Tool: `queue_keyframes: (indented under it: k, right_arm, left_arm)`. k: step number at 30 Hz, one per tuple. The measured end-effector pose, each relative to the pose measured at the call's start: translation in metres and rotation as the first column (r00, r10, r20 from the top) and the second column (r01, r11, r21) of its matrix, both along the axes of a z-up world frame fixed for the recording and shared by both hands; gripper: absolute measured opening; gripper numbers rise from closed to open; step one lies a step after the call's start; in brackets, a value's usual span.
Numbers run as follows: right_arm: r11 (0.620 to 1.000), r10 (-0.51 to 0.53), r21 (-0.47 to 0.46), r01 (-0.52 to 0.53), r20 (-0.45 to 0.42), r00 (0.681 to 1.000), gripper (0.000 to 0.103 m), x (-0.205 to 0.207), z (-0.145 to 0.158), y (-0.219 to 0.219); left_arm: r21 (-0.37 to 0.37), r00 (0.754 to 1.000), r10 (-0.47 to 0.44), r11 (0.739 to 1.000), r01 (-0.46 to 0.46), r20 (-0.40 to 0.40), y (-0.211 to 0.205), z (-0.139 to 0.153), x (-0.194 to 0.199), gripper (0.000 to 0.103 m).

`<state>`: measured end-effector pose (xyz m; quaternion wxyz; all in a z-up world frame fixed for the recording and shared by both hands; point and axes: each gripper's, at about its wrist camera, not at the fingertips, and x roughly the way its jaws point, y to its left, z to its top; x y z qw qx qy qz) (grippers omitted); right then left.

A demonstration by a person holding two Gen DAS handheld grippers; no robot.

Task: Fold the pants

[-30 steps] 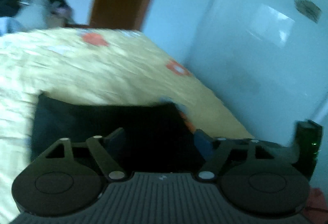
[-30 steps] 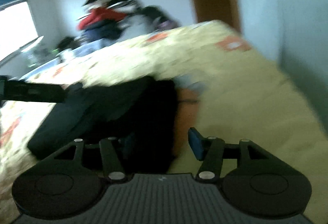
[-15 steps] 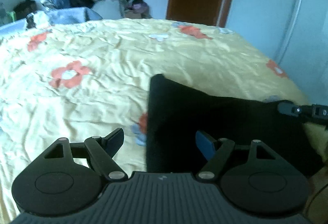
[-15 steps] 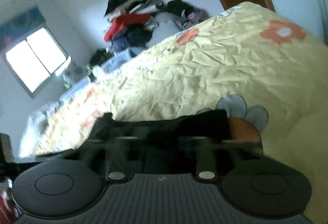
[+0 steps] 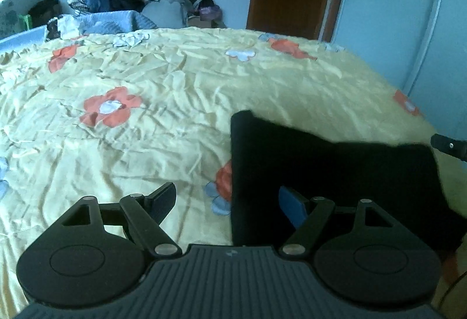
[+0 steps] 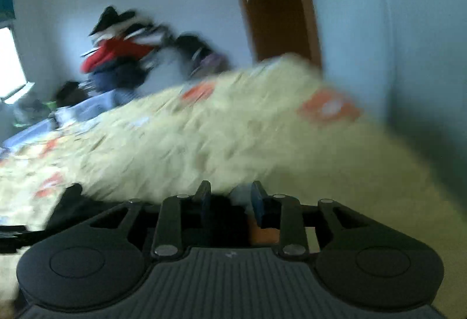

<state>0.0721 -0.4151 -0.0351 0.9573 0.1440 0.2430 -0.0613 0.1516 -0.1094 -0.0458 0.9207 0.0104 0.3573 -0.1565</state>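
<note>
A yellow flowered bedspread (image 5: pixel 175 102) covered the bed, and the black pants (image 5: pixel 329 173) lay folded near its right edge. The left gripper (image 5: pixel 227 199) hung wide apart above them; the right gripper (image 6: pixel 230 199), blurred, stood partly closed, its hold unclear.

Blurred by motion across the whole right wrist view, with the clothes pile (image 6: pixel 122 56) smeared and the pants (image 6: pixel 87 211) mostly hidden behind the right gripper (image 6: pixel 230 199), whose grip cannot be made out; cut off at the left wrist view's right edge, a black bar (image 5: pixel 451 146).
</note>
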Motion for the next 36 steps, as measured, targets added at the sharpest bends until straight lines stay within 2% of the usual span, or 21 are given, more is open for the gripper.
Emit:
queue_keyframes:
  k: [1,3,4,5,6,7,9,11,12,15,17,19,22,25,29,30,32,34,36]
  right_arm:
    - [0.999,0.05,-0.011,-0.05,0.016,0.999,0.03,-0.002,0.004,0.006]
    - [0.974,0.221,0.055,-0.222,0.012,0.975,0.03,0.002,0.002,0.016]
    - [0.955,0.292,0.069,-0.289,-0.03,0.956,0.03,0.008,-0.003,0.023]
    - [0.949,0.315,0.029,-0.314,-0.098,0.944,0.029,0.014,-0.01,0.031]
    - [0.95,0.294,-0.067,-0.306,-0.143,0.945,0.031,0.016,-0.018,0.039]
    - [0.947,0.286,-0.113,-0.301,-0.136,0.949,0.033,0.013,-0.02,0.04]
    - [0.972,0.217,-0.075,-0.224,-0.098,0.971,0.055,0.004,-0.014,0.03]
    - [0.989,0.128,-0.069,-0.132,-0.052,0.99,0.067,-0.01,-0.009,0.016]
    - [0.99,0.129,-0.042,-0.131,-0.048,0.99,0.07,-0.016,-0.008,0.007]
    - [0.976,0.201,0.107,-0.19,-0.107,0.974,0.07,-0.02,-0.017,-0.017]
    - [0.966,0.227,0.162,-0.202,-0.161,0.96,0.07,-0.017,-0.027,-0.022]
    - [0.946,0.271,0.226,-0.233,-0.156,0.95,0.07,-0.026,-0.032,-0.021]
    - [0.923,0.305,0.285,-0.258,-0.136,0.942,0.071,-0.019,-0.039,-0.019]
    - [0.929,0.33,0.224,-0.294,-0.147,0.932,0.076,-0.009,-0.039,-0.004]
    - [0.932,0.36,0.104,-0.346,-0.188,0.914,0.1,-0.003,-0.039,0.019]
    - [0.933,0.36,0.077,-0.351,-0.185,0.915,0.103,-0.005,-0.041,0.025]
    - [0.944,0.329,0.043,-0.326,-0.163,0.93,0.103,-0.011,-0.044,0.032]
    - [0.954,0.298,0.057,-0.293,-0.129,0.946,0.103,-0.015,-0.047,0.032]
    - [0.954,0.299,0.063,-0.293,-0.123,0.946,0.103,-0.017,-0.047,0.03]
  left_arm:
    - [-0.014,1.0,-0.015,1.0,0.015,-0.005,-0.002,0.001,0.001,0.08]
    - [-0.001,0.998,-0.057,0.998,0.057,-0.023,-0.013,0.0,0.003,0.082]
    - [0.029,0.997,-0.073,0.997,0.074,-0.035,-0.02,-0.003,0.004,0.082]
    - [0.064,0.996,-0.081,0.995,0.083,-0.04,-0.025,-0.006,0.004,0.082]
    - [0.088,0.996,-0.082,0.992,0.085,-0.038,-0.027,-0.009,0.002,0.082]
    - [0.093,0.996,-0.083,0.992,0.085,-0.033,-0.025,-0.011,-0.001,0.083]
    - [0.07,0.996,-0.084,0.994,0.086,-0.031,-0.015,-0.01,-0.003,0.085]
    - [0.03,0.996,-0.078,0.996,0.08,-0.047,0.001,-0.011,-0.001,0.087]
    - [-0.001,0.995,-0.077,0.997,0.077,-0.059,0.01,-0.012,0.002,0.088]
    - [-0.129,0.988,-0.086,0.989,0.069,-0.132,0.032,-0.019,0.014,0.088]
    - [-0.202,0.979,-0.107,0.977,0.071,-0.173,0.039,-0.025,0.019,0.087]
    - [-0.23,0.979,-0.121,0.97,0.081,-0.164,0.04,-0.026,0.018,0.087]
    - [-0.203,0.976,-0.148,0.972,0.114,-0.157,0.032,-0.026,0.017,0.089]
    - [-0.181,0.972,-0.175,0.973,0.146,-0.156,0.021,-0.026,0.016,0.092]
    - [-0.14,0.974,-0.189,0.975,0.172,-0.124,0.009,-0.029,0.012,0.094]
    - [-0.133,0.974,-0.193,0.975,0.177,-0.118,0.007,-0.03,0.01,0.093]
    - [-0.137,0.97,-0.217,0.97,0.201,-0.11,0.004,-0.03,0.007,0.09]
    - [-0.152,0.96,-0.261,0.958,0.244,-0.1,0.001,-0.03,0.005,0.085]
    - [-0.16,0.955,-0.282,0.951,0.265,-0.093,-0.002,-0.031,0.003,0.083]
